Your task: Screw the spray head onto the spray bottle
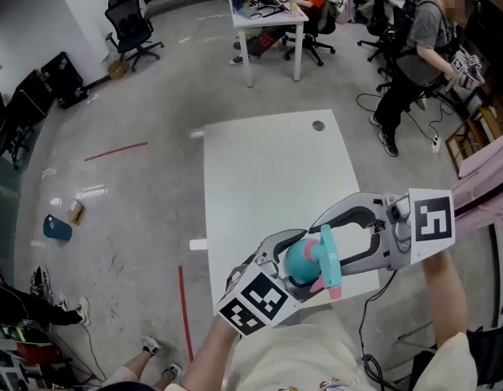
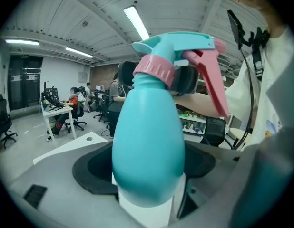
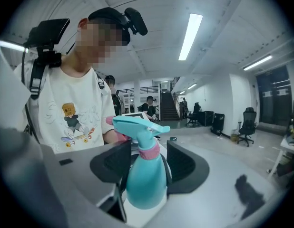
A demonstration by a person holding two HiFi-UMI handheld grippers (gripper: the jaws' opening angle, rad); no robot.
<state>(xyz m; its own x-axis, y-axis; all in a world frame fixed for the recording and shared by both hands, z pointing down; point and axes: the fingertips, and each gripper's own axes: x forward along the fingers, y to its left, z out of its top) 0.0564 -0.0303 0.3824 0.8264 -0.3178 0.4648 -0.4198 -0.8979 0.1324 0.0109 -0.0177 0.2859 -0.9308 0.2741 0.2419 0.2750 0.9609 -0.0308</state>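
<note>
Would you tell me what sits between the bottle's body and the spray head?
A pink collar ringing the spray bottle neck; the left gripper view shows it.

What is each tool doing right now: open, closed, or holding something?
Left tool: closed on the body of the spray bottle.
Right tool: closed on the pink collar of the spray head.
</note>
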